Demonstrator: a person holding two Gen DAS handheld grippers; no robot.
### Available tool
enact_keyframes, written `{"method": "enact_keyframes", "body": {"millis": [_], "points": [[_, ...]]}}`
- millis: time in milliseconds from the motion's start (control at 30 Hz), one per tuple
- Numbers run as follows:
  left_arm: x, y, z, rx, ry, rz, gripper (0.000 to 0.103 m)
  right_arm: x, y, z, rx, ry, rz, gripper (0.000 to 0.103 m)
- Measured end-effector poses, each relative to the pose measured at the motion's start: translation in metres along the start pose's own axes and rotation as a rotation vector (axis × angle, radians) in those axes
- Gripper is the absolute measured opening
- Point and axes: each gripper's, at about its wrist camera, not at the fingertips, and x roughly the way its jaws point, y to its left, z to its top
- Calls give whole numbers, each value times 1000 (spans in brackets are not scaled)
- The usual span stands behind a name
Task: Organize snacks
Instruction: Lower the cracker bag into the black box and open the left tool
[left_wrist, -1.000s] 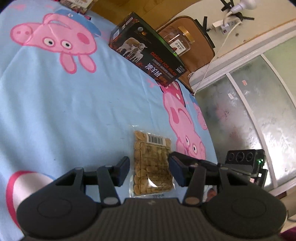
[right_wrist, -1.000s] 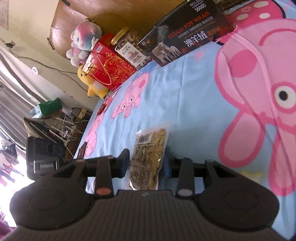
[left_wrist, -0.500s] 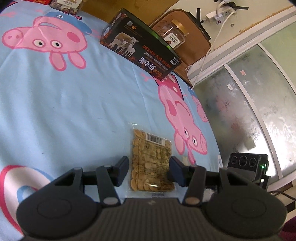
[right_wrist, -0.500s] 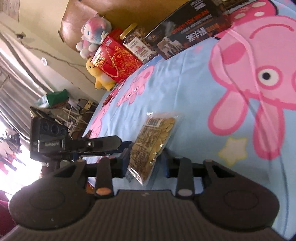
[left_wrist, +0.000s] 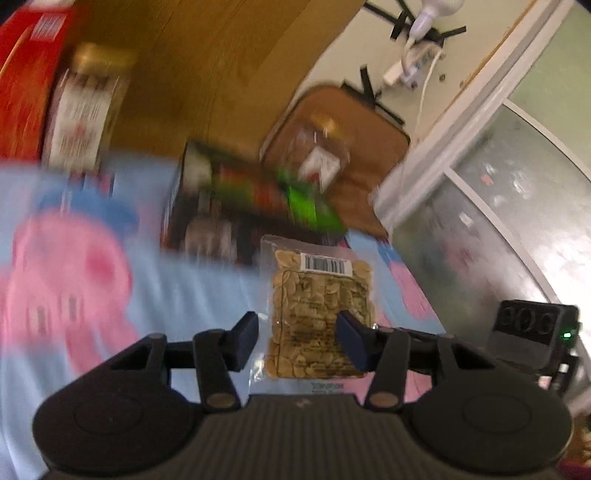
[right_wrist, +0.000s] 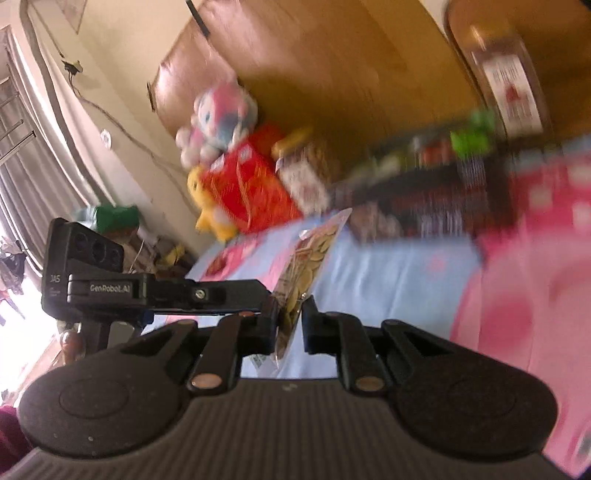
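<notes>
Right wrist view showed the right gripper (right_wrist: 289, 322), jaws just closing, pinching the snack packet (right_wrist: 308, 266) edge-on; the left gripper (left_wrist: 297, 341) stood half-open around it.

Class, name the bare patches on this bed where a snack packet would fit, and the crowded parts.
Bare: the blue sheet in front of the dark box, reaching toward the camera. Crowded: the headboard edge, with dark box, jar, red gift box and plush toys.

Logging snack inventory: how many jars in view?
2. First jar beside the red box; second jar behind the dark box. Heavy blur, more may be hidden.
</notes>
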Motion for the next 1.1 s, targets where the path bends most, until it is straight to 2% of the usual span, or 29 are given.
{"method": "enact_keyframes", "body": {"millis": [133, 233, 333, 500, 633, 733, 767, 800, 900, 1100], "points": [[29, 4, 63, 12, -47, 24, 47, 24, -19, 53, -9, -49, -25, 16], [59, 8, 92, 15, -54, 56, 47, 44, -38, 84, -23, -77, -57, 16], [89, 14, 105, 8, -43, 86, 47, 62, -61, 99, 10, -75, -94, 16], [127, 30, 108, -33, 4, 115, 45, 80, -85, 94, 28, -56, -152, 17], [132, 27, 103, -12, 2, 129, 46, 83, -83, 89, -17, -54, -221, 21], [128, 27, 103, -21, -1, 140, 47, 80, -75, 90, -72, -61, -284, 38], [124, 25, 102, -25, -8, 149, 47, 75, -72, 89, -80, -79, -298, 48], [121, 24, 103, -26, -14, 152, 47, 70, -71, 89, -83, -105, -322, 55], [102, 13, 97, -12, -41, 158, 47, 50, -67, 83, -87, -179, -357, 55], [63, -25, 67, 95, -95, 223, 49, 5, -56, 45, -24, -282, -337, 55]]}}
